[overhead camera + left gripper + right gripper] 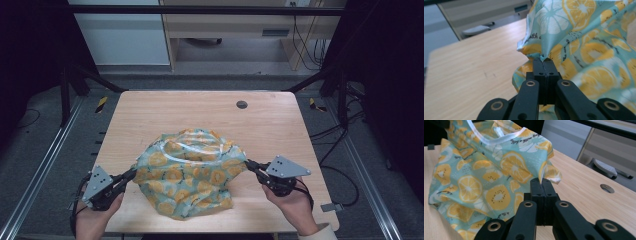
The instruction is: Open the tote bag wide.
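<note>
Partly bunched, the lemon-print cloth (189, 172) hides both clamped claw tips.

lab/test bay | black frame (200, 10) around wooden table (150, 115) | loose floor cables (305, 45)

I'm seeing even overhead light on the pale wooden worktop (150, 115) in the high view, bright in the middle, while the left and right edges fall nearly black. A white glare streak runs across the glossy teal cloth with the yellow lemon print (192, 156), and it casts only a soft, thin shadow. In the left gripper view the black left tool (544, 65) is sharp; the background blurs. The right gripper view is the same, with the black right tool (541, 185) crisp and the far cabinets soft.
</note>
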A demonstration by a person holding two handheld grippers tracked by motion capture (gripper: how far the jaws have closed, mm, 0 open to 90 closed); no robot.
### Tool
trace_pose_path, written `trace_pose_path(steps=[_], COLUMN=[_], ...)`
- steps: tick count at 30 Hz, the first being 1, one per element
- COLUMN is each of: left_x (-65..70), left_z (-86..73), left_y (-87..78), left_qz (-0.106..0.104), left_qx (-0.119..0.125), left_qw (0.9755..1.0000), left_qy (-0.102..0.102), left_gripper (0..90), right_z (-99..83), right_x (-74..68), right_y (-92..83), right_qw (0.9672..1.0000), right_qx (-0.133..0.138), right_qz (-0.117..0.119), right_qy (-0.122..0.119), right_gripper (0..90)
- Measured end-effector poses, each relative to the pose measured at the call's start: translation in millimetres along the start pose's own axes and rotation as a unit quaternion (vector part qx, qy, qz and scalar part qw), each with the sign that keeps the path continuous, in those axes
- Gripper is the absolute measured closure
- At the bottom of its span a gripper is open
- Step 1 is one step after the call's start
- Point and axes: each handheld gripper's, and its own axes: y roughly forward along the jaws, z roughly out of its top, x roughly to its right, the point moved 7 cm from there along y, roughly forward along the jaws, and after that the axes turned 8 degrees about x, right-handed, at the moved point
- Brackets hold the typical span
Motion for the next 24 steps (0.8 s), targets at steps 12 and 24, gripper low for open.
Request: trace_pose_path(steps=[12,24], left_x=[11.0,19.1], left_z=[-7.8,-25.1], left_y=[-7.2,-1.2], left_qz=[-0.003,-0.020], left_qx=[-0.017,-0.057], left_qw=[0.9996,0.9975], left_qy=[0.023,0.037], left_gripper=[90.0,90.0], right_z=[-9.5,-24.5], right_x=[-8.2,-14.6], right_y=[-9.2,-15.8], right_qw=[0.9998,0.9988], right_qx=[-0.014,-0.038], right_qz=[0.004,0.015], right_qy=[-0.015,-0.025], right_gripper=[90.0,90.0])
